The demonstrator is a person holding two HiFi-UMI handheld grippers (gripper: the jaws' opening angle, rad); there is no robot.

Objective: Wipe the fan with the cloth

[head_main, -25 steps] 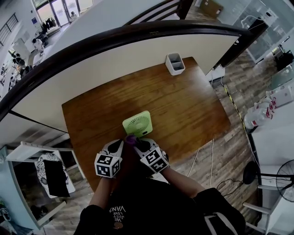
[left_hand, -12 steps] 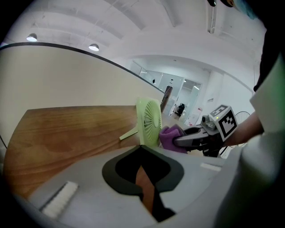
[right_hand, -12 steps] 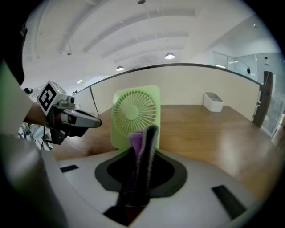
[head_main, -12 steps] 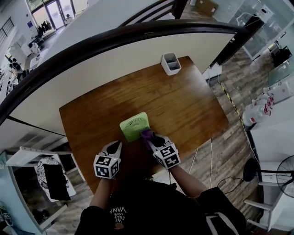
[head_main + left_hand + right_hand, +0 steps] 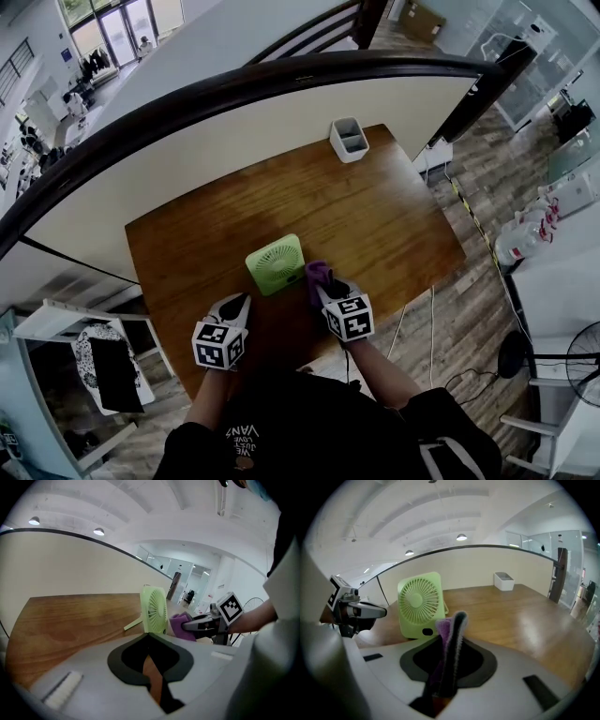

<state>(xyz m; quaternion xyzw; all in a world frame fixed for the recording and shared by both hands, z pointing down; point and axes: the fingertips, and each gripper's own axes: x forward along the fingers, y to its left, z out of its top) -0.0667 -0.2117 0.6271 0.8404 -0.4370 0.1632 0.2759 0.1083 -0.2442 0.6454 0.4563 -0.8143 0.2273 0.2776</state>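
The small plastic fan [image 5: 276, 264] near the table's [image 5: 375, 206] near edge looks light and easily tipped, best steadied at its rigid frame by the left gripper [image 5: 238, 304], whose jaws are together and empty, while the right gripper [image 5: 324, 283] pinches the soft, limp cloth [image 5: 317, 274] just beside it.

Glossy wood table [image 5: 394, 225], matt green plastic fan [image 5: 276, 264], fuzzy purple cloth [image 5: 451, 630].

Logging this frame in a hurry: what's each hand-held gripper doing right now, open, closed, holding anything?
Left hand-held gripper: closed, empty.
Right hand-held gripper: closed on the purple cloth.
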